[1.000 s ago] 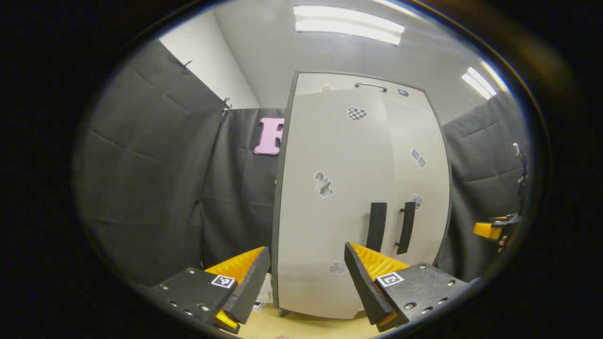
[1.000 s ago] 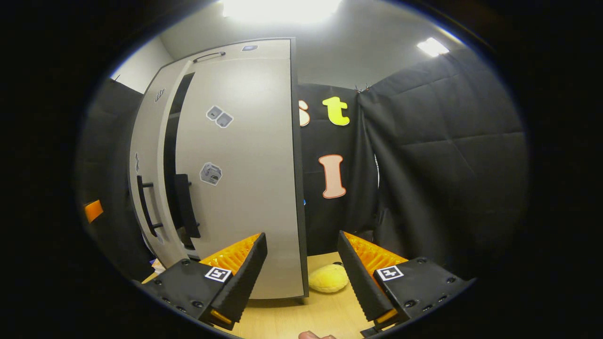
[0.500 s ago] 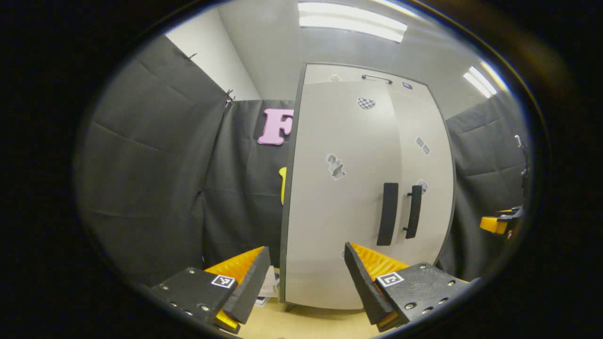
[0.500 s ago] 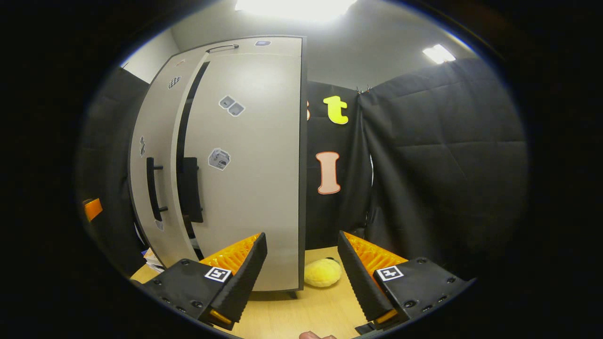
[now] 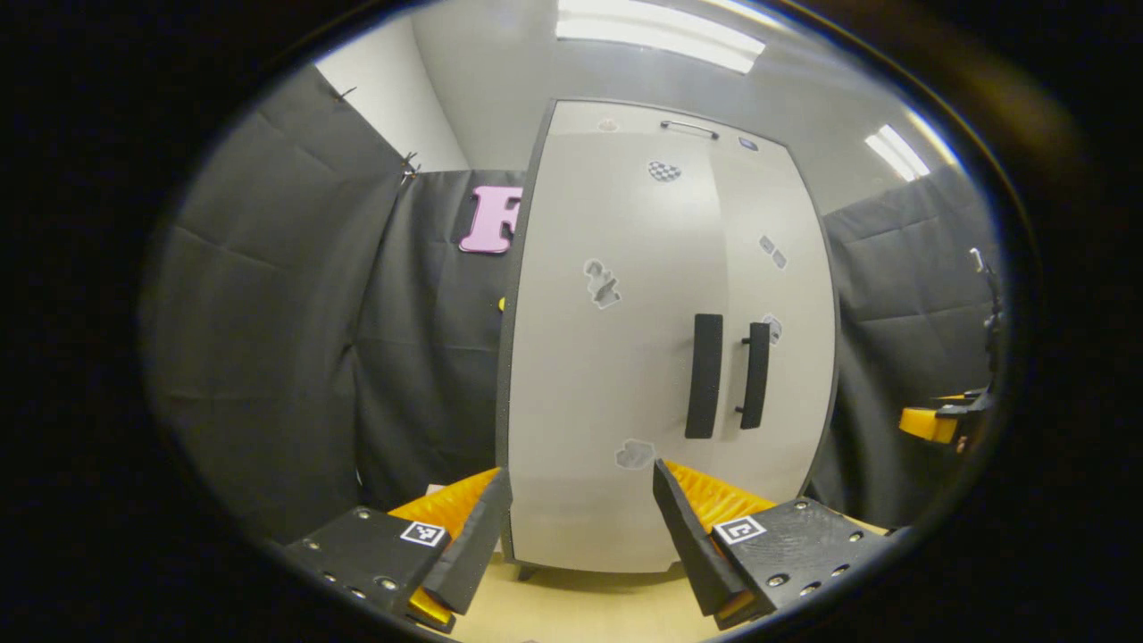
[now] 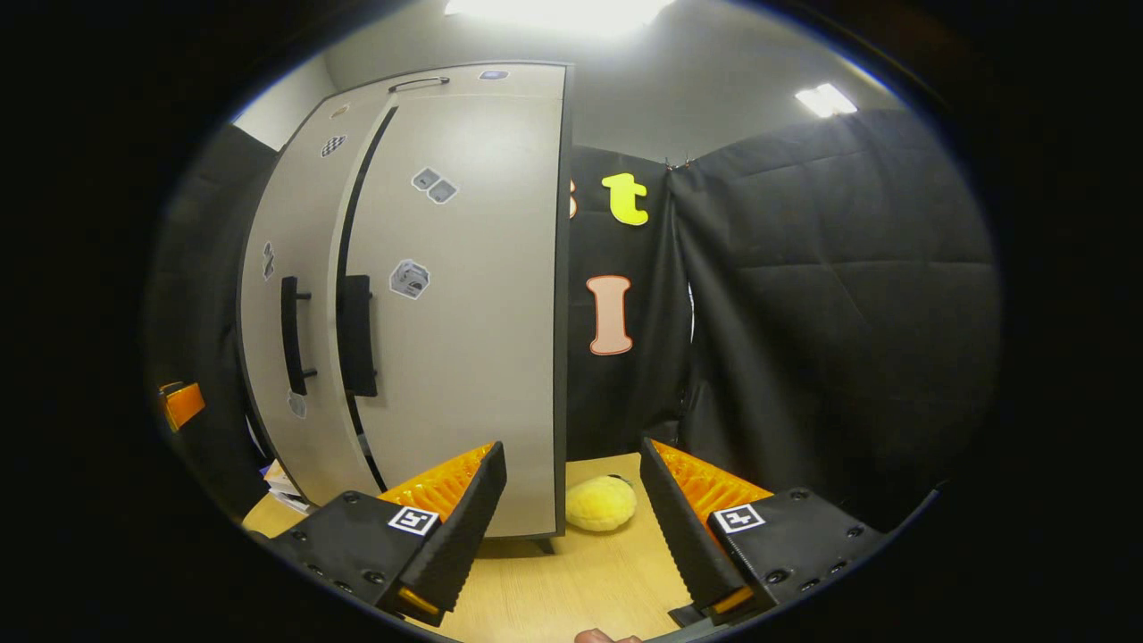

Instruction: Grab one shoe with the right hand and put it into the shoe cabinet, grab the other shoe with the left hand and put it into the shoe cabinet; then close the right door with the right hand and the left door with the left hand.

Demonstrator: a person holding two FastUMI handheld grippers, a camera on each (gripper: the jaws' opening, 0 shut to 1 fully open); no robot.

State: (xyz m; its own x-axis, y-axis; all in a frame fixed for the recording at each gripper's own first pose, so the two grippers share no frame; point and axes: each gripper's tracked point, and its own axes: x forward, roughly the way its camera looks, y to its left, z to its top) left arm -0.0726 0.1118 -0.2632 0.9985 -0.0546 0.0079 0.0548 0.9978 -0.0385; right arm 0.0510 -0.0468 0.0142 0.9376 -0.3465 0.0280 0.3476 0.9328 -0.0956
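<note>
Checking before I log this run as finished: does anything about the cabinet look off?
A dark gap runs between the left door and right door in the right gripper view, so one door isn't flush.

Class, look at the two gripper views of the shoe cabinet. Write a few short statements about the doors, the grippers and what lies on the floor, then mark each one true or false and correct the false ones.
1. The left gripper is open and holds nothing. True.
2. The right gripper is shut on a shoe. False: it is open and empty.
3. Both cabinet doors stand wide open. False: the left door and the right door are closed or nearly so, with a thin dark gap between them.
4. A yellow soft thing lies on the wooden floor beside the cabinet. True.
</note>
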